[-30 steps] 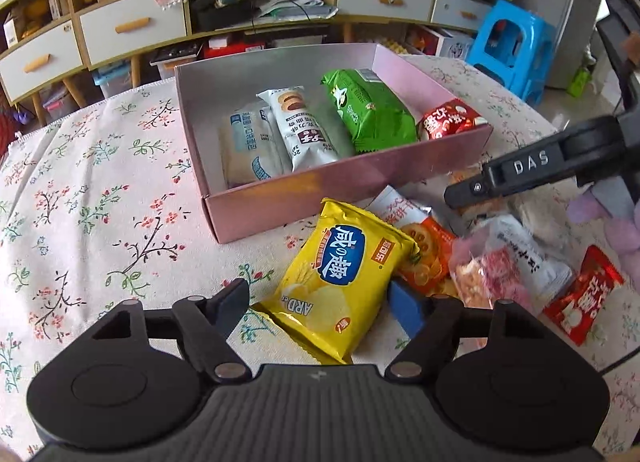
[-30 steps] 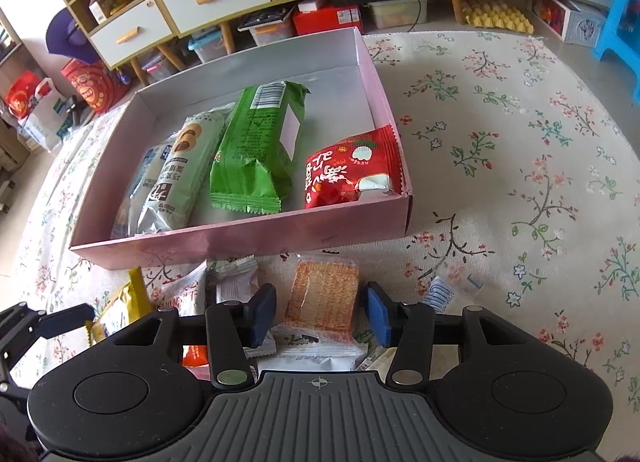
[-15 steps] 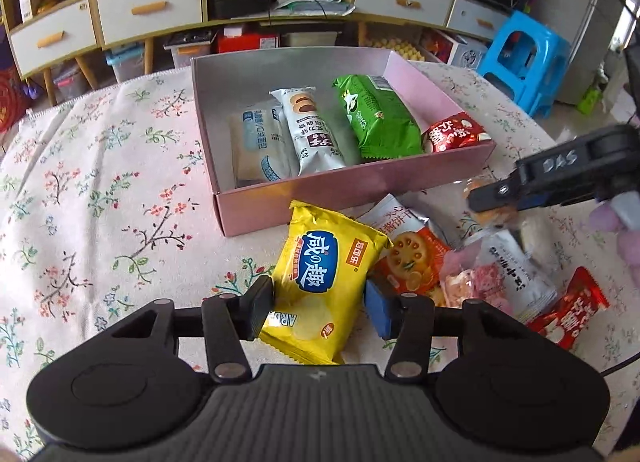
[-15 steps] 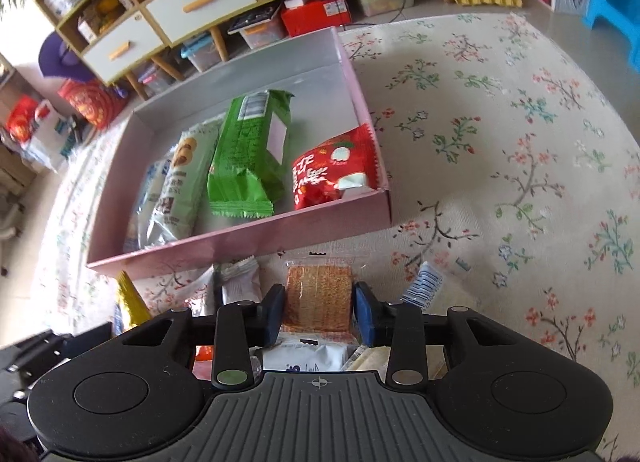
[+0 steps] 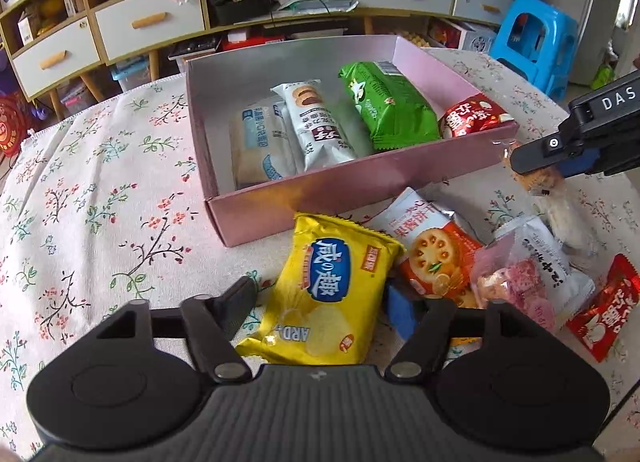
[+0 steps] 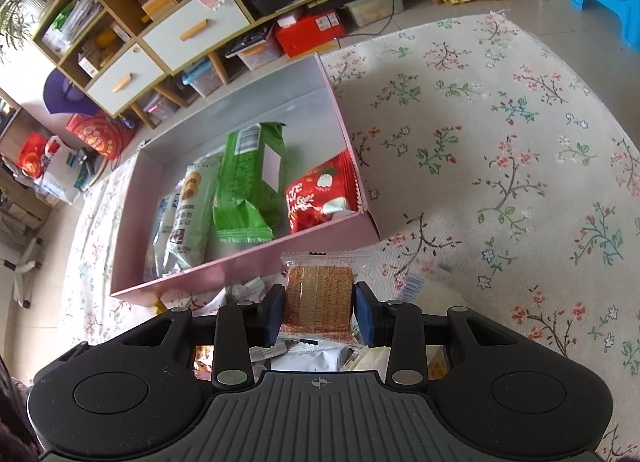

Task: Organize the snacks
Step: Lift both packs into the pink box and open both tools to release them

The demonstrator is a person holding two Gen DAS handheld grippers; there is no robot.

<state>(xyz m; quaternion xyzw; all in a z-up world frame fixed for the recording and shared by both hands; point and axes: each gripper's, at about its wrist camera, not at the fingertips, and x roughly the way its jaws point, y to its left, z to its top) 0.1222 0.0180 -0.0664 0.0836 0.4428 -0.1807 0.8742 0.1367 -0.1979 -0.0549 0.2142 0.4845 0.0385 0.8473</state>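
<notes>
Right claw [image 6: 319, 308] clamped on cracker packet [image 6: 320, 294]; left claw [image 5: 320, 308] just widened, straddling yellow chip bag [image 5: 328, 290], not pinching. Slippery wrappers, risking a drop short of pink box [image 5: 360, 189].

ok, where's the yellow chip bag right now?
In the left wrist view the yellow chip bag lies on the floral tablecloth, just in front of the pink box, between the left tool's fingers, with the orange cracker packet at its right.

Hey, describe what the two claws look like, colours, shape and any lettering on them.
Both claws are matte black plastic: a ribbed grey-black centre body flanked by two rounded lobes with circular discs, silver pivot screws on the linkage arms, and blue pads on the fingers. The left claw and right claw look alike. Seen side-on from the left view, the right claw carries white "DAS" lettering.
</notes>
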